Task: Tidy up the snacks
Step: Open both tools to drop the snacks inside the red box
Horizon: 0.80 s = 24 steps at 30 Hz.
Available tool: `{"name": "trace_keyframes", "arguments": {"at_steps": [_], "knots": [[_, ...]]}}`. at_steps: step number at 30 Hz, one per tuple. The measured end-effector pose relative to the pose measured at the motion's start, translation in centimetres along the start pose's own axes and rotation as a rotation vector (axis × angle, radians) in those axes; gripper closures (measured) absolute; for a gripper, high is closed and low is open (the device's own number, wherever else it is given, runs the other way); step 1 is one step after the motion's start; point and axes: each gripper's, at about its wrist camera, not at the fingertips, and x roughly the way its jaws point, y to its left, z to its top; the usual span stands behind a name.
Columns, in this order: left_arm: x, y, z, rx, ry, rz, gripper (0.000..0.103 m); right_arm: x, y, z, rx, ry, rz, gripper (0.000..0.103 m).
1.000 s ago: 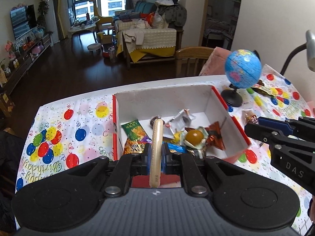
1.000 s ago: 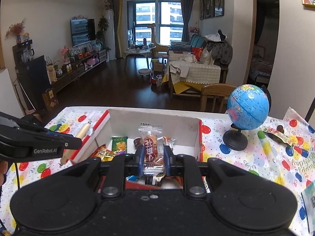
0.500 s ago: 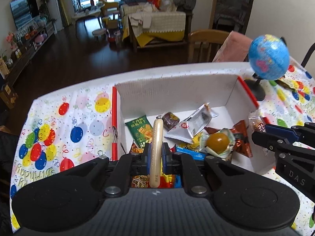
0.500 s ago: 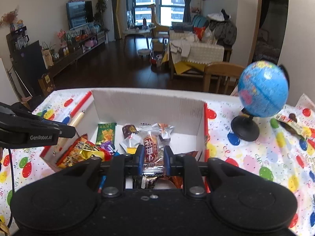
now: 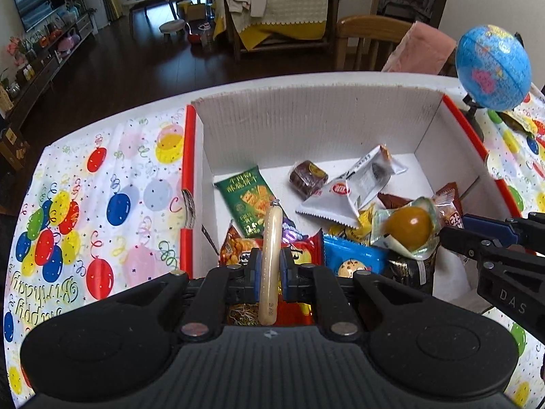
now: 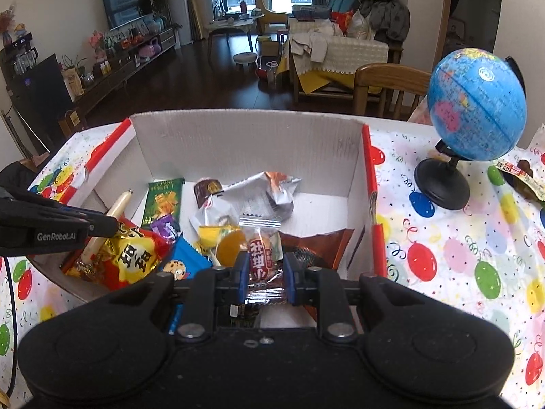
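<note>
A white cardboard box (image 5: 306, 122) with red edges holds several snack packets, among them a green one (image 5: 250, 197) and a jelly cup (image 5: 408, 226). My left gripper (image 5: 270, 262) is shut on a pale sausage stick (image 5: 271, 231) and hangs over the box's near left part; it also shows in the right wrist view as the left gripper (image 6: 102, 221). My right gripper (image 6: 265, 266) holds a clear packet with a red label (image 6: 260, 255) over the box's near right part. Its jaws are opening, and the packet still stands between the pads.
The box stands on a table under a balloon-print cloth (image 5: 102, 204). A blue globe (image 6: 477, 105) on a black stand sits right of the box, with a loose wrapper (image 6: 521, 173) beyond it. A wooden chair (image 6: 391, 81) is behind the table's far edge.
Both grippers have come down and tipped further toward the box, which now fills more of each view. Each still carries its snack.
</note>
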Motion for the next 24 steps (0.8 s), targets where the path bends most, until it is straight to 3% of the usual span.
{"name": "trace_keyframes", "arguments": {"at_steps": [10, 16, 18, 19, 24], "knots": [[0.3, -0.9, -0.5, 0.021, 0.025, 0.018, 0.090, 0.5, -0.5, -0.6, 0.029, 0.032, -0.013, 0.074], [-0.9, -1.1, -0.9, 0.021, 0.006, 0.001, 0.071, -0.5, -0.7, -0.8, 0.038, 0.013, -0.013, 0.064], [-1.4, -1.1, -1.0, 0.017, -0.004, -0.004, 0.052, -0.9, -0.7, -0.9, 0.041, 0.006, -0.013, 0.059], [-1.7, -1.0, -1.0, 0.013, -0.014, -0.008, 0.048, -1.2, -0.7, -0.9, 0.041, 0.002, -0.013, 0.058], [-3.1, -0.8, -1.3, 0.003, -0.036, -0.014, 0.045, -2.7, -0.7, -1.0, 0.048, -0.025, -0.014, 0.044]]}}
